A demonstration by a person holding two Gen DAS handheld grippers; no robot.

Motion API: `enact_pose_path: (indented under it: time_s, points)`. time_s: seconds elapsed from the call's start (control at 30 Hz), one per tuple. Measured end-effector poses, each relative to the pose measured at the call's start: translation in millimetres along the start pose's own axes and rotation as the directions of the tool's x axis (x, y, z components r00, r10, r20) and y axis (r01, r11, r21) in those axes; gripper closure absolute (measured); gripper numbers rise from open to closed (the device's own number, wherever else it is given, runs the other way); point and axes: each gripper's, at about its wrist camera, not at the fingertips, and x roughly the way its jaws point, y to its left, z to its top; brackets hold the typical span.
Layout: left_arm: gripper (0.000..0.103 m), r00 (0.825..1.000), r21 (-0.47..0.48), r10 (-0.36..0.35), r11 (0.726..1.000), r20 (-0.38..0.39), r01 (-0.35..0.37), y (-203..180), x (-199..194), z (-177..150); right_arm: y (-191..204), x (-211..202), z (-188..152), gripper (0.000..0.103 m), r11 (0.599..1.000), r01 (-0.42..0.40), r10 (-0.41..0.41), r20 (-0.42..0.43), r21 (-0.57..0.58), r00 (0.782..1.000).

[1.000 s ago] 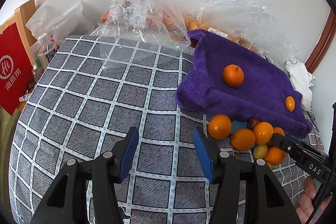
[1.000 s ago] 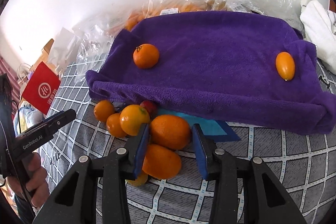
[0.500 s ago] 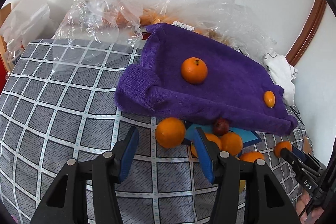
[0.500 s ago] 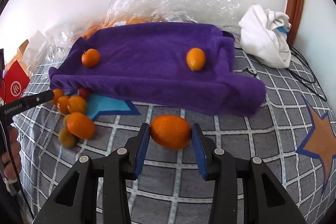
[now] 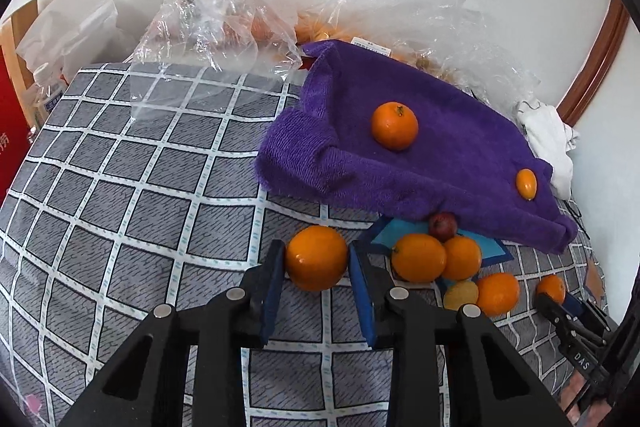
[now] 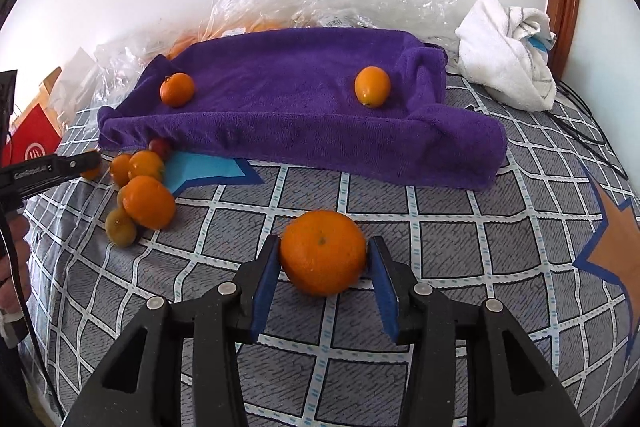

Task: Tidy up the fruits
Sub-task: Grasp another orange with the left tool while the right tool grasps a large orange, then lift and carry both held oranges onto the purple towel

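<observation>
My left gripper [image 5: 318, 259] is closing, and its blue pads touch both sides of a round orange [image 5: 316, 247] that rests on the checked bedcover [image 5: 152, 195]. To its right lies a pile of several oranges [image 5: 418, 257] with a dark red fruit [image 5: 443, 225] and a yellowish one [image 5: 461, 295]. My right gripper [image 6: 324, 259] is opening around a larger orange [image 6: 322, 251] that sits on the cover, with a thin gap at the right pad. A purple towel [image 6: 288, 95] carries a mandarin [image 6: 177, 89] and a small oval orange fruit [image 6: 372, 86].
Clear plastic bags [image 5: 212, 27] holding more fruit lie behind the towel against the wall. A white cloth [image 6: 508, 63] sits at the far right near a wooden frame. A red bag [image 6: 34, 143] and a bottle [image 5: 46, 95] stand left of the bed. A cable [image 6: 580, 131] runs along the right.
The left gripper came up to an orange at the pile's left and closed on it. The right gripper carried its orange rightward away from the pile, then its jaws widened slightly.
</observation>
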Motion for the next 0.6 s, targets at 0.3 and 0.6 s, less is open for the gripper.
enact_pose_path:
  time_s: [0.3,0.6]
  points:
    - [0.072,0.998,0.028,0.030,0.999,0.046,-0.032,-4,4,-13,1,2,1,0.057,0.998,0.055,-0.055,0.016,-0.003,0.998]
    - [0.072,0.998,0.013,0.015,1.000,0.054,-0.016,-1,4,-15,-3,2,0,0.057,0.999,0.039,-0.039,0.012,0.014,0.999]
